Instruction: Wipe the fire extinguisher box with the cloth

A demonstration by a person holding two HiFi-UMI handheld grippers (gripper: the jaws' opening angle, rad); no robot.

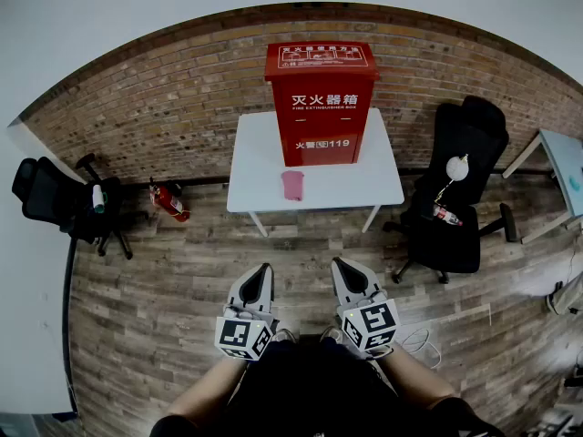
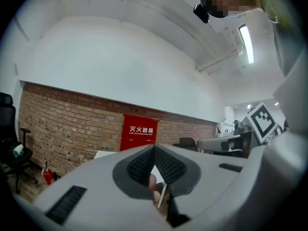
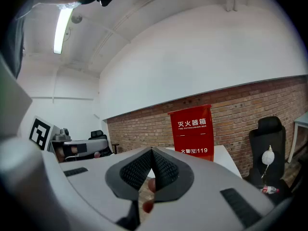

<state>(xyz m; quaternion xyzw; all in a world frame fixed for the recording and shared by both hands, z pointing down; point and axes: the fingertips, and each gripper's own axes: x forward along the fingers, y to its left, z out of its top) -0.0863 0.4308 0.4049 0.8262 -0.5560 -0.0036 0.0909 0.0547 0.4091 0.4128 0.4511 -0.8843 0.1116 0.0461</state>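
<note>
Well short of the counter (image 1: 255,157), I hold both tools side by side above the wooden floor (image 1: 173,289), pointing roughly level toward the work. My left tool (image 1: 262,271) has its jaws pressed together with nothing gripped. My right tool (image 1: 340,264) looks the same, its pads meeting at the tip and empty. I judge this a ready posture, with nothing of the task begun.

The fire extinguisher box (image 1: 321,107) stands upright at the back of the counter against the brick wall (image 1: 164,107), its lettered front facing me, so the front and top are the surfaces easiest to reach. The pink cloth (image 1: 292,185) lies folded on the counter just in front of the box, near the front edge, probably set there so either tool can take it without reaching round the box.

My next move, as I judge it, is to step closer, spread one tool's jaws and close them on the cloth. Being thin and flat, it may need pinching at a raised fold. The free tool could steady the box, which might slide under pressure.
</note>
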